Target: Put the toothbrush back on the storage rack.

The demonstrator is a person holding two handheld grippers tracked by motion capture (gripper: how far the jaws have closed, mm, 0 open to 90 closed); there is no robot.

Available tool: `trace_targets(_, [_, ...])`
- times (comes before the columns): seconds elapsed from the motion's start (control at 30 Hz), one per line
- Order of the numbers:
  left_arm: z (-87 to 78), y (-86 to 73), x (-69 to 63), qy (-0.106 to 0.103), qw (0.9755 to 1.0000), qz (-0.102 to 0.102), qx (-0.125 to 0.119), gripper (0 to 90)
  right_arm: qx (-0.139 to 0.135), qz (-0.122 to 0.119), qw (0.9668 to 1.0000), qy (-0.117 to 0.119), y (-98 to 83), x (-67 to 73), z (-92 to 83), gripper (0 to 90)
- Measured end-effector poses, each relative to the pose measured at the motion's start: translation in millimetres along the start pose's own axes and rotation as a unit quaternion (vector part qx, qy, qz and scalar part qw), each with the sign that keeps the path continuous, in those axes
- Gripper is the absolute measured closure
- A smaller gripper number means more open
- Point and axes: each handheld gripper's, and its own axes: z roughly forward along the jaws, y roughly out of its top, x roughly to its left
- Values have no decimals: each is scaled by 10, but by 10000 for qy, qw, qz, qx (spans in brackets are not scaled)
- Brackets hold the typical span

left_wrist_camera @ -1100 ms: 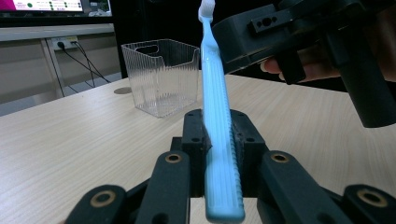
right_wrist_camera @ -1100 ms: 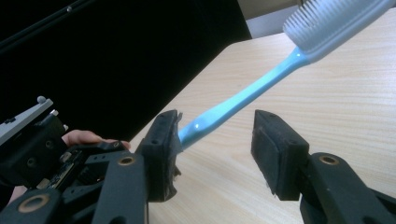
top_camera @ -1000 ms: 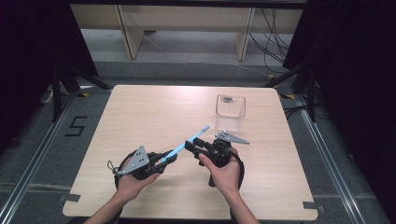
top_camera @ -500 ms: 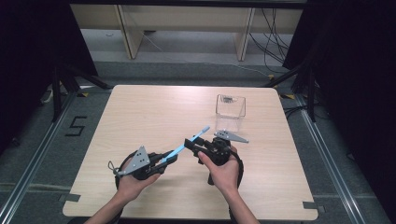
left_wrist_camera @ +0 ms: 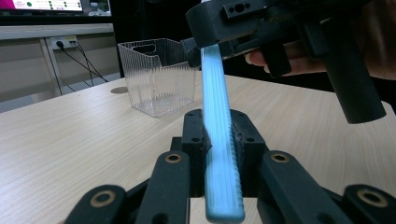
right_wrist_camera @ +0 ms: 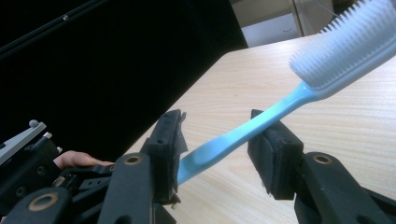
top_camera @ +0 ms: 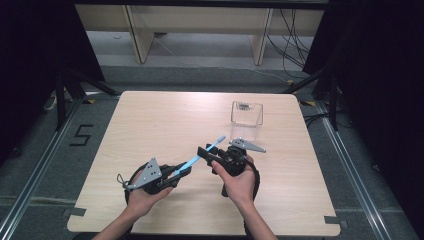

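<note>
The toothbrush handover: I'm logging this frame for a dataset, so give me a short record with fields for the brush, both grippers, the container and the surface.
item: blue toothbrush with pale bristle head, held above the table
left gripper: shut on the handle end
right gripper: jaws either side of the brush neck, have just been closing, gap on one side, not clamped
brush direction: head points toward the clear container
container: clear ribbed plastic bin, upright, apart from the brush
surface: light wooden table

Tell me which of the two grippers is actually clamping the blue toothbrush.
The left gripper: its jaws press the toothbrush handle. The right gripper only straddles the neck, its jaws apart though just closing.
</note>
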Motion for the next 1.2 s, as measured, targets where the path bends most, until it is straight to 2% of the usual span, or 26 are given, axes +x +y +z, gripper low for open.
trace_targets(0.2, [19,-19,-13,-21,10000,-11,46,777,-7,-27,10000,-35,-3,0,10,634])
trace_targets(0.27, [30,-29,-20,-20,10000,-28,67,776,-55,-25,10000,55,-2,-11,4,664])
trace_targets(0.3, [34,-34,-21,-32,9999,-7,131,775,-33,123,9999,70,0,9,-6,682])
trace_targets(0.33, [46,-43,-24,-40,9999,-15,128,773,-94,97,9998,140,2,0,-3,708])
trace_targets(0.4, [62,-61,-29,-67,9996,17,279,765,-119,175,9995,235,12,10,-16,770])
trace_targets(0.47, [101,-79,-30,-177,9989,-11,443,718,-118,89,9994,306,28,32,-29,841])
trace_targets(0.53, [130,-91,-34,-236,9985,-1,496,610,-31,-147,9995,293,44,58,-35,858])
trace_targets(0.6, [131,-88,-41,-262,9984,2,502,589,-28,-217,9994,257,45,62,-38,858])
trace_targets(0.63, [110,-73,-46,-217,9983,30,541,564,-35,-350,9991,217,55,68,-48,858])
trace_targets(0.73, [65,-43,-39,-173,9984,62,527,522,6,-471,9988,119,82,75,-75,858])
trace_targets(0.8, [24,-25,-23,-113,9986,46,522,505,0,-773,9970,-2,104,65,-93,858])
trace_targets(0.93, [-39,-15,24,6,9991,14,423,477,17,-1023,9947,-128,127,97,-129,858])
trace_targets(0.97, [-69,-8,37,65,9987,22,500,470,39,-1143,9932,-198,133,97,-136,858])
trace_targets(1.03, [-94,-16,61,114,9988,30,466,458,29,-1275,9915,-273,141,100,-147,858])
trace_targets(1.13, [-141,-30,85,210,9985,12,514,453,29,-1376,9898,-358,146,96,-160,858])
trace_targets(1.2, [-162,-59,107,244,9987,-37,442,449,27,-1564,9869,-390,156,75,-161,858])
